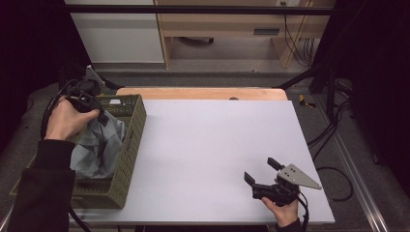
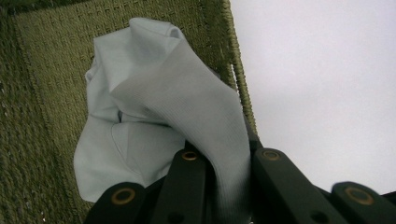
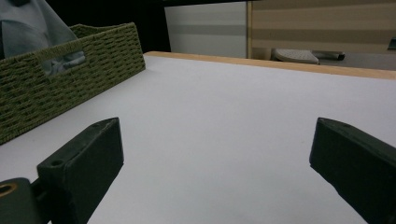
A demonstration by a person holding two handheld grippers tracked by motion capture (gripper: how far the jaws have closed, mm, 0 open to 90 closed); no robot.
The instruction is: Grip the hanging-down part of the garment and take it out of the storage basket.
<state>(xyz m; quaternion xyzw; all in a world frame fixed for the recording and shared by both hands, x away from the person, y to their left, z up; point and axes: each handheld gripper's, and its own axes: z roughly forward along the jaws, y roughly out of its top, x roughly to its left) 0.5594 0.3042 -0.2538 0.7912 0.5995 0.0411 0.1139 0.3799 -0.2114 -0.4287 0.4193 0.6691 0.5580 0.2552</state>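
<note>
A pale blue-grey cloth (image 1: 99, 145) hangs into a green woven basket (image 1: 129, 157) at the table's left edge. My left gripper (image 1: 96, 115) is above the basket's far end, shut on a fold of the cloth (image 2: 187, 102), which drapes down from its jaws onto the basket floor (image 2: 42, 93). My right gripper (image 1: 261, 170) rests low over the white table near its front right corner, jaws wide open with nothing between them. In the right gripper view the basket (image 3: 60, 88) stands far left with the cloth (image 3: 28, 23) rising above its rim.
The white table top (image 1: 212, 145) stretches between basket and right gripper. A wooden strip (image 1: 203, 93) runs along its far edge. Cables and dark frame legs (image 1: 333, 121) lie on the floor to the right.
</note>
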